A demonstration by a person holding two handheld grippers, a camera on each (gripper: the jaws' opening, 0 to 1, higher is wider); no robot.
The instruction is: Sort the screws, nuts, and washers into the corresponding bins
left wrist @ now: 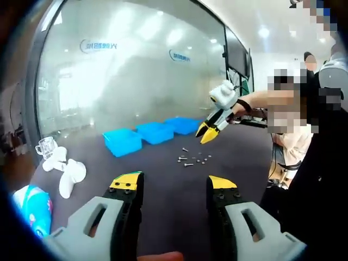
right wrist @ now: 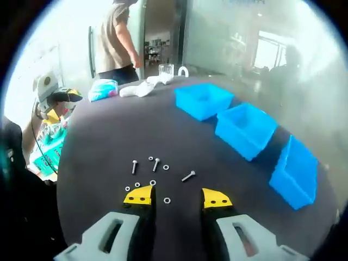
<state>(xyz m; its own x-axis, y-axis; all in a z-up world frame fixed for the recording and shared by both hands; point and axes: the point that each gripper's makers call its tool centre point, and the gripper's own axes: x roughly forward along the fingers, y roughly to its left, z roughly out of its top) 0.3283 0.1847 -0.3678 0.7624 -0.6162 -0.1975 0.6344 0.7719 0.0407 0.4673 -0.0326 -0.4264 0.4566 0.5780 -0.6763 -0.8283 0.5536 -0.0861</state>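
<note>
While its jaws stand apart and empty, the right gripper [right wrist: 175, 199] hangs just above the loose screws [right wrist: 156, 164], nuts and washers [right wrist: 167, 200] on the dark table [right wrist: 103, 141]; three blue bins [right wrist: 246, 129] sit beyond. The left gripper [left wrist: 175, 186] is likewise spread, holding nothing.
</note>
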